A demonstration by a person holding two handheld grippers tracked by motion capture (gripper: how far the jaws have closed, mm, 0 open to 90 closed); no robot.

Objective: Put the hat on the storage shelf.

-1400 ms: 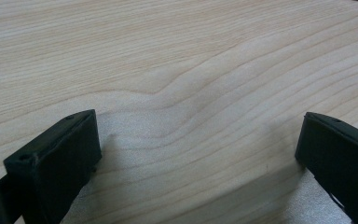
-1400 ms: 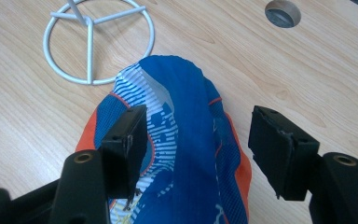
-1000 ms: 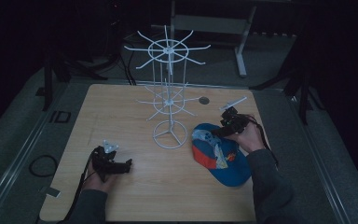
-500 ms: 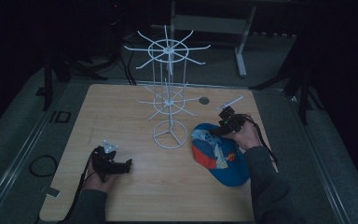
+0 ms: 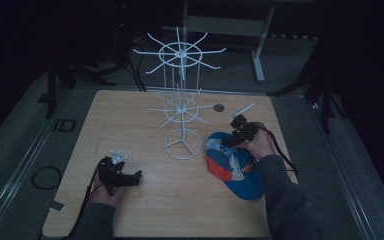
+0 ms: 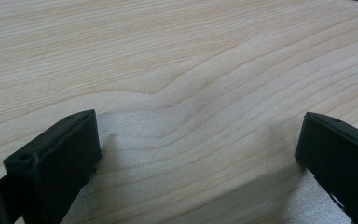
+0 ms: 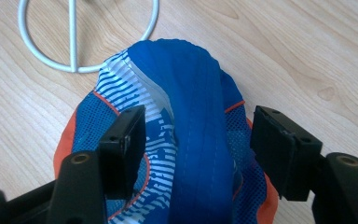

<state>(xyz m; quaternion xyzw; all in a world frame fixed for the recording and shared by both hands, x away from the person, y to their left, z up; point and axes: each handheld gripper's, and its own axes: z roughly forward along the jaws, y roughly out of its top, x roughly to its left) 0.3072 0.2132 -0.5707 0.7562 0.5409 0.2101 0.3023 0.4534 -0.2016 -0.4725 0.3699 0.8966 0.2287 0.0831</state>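
Observation:
A blue cap (image 5: 236,169) with orange trim and white stripes lies on the right side of the wooden table (image 5: 180,205). My right gripper (image 5: 229,140) hovers over the cap's far end. In the right gripper view, the right gripper (image 7: 198,140) is open, with one jaw on each side of a raised blue fold of the cap (image 7: 191,79); whether the jaws touch the fabric I cannot tell. A white wire display rack (image 5: 180,102) stands mid-table, its ring base (image 7: 74,46) just beyond the cap. My left gripper (image 5: 131,176) rests at the front left, and in its own view it (image 6: 198,149) is open over bare wood.
A small dark disc (image 5: 219,107) lies on the table behind the rack. The rack's wire arms spread out at two heights. A cable loop (image 5: 45,176) lies on the floor at the left. A metal frame (image 5: 260,45) stands beyond the table.
The right gripper has edged slightly away and to the left over the cap. The left gripper has not moved.

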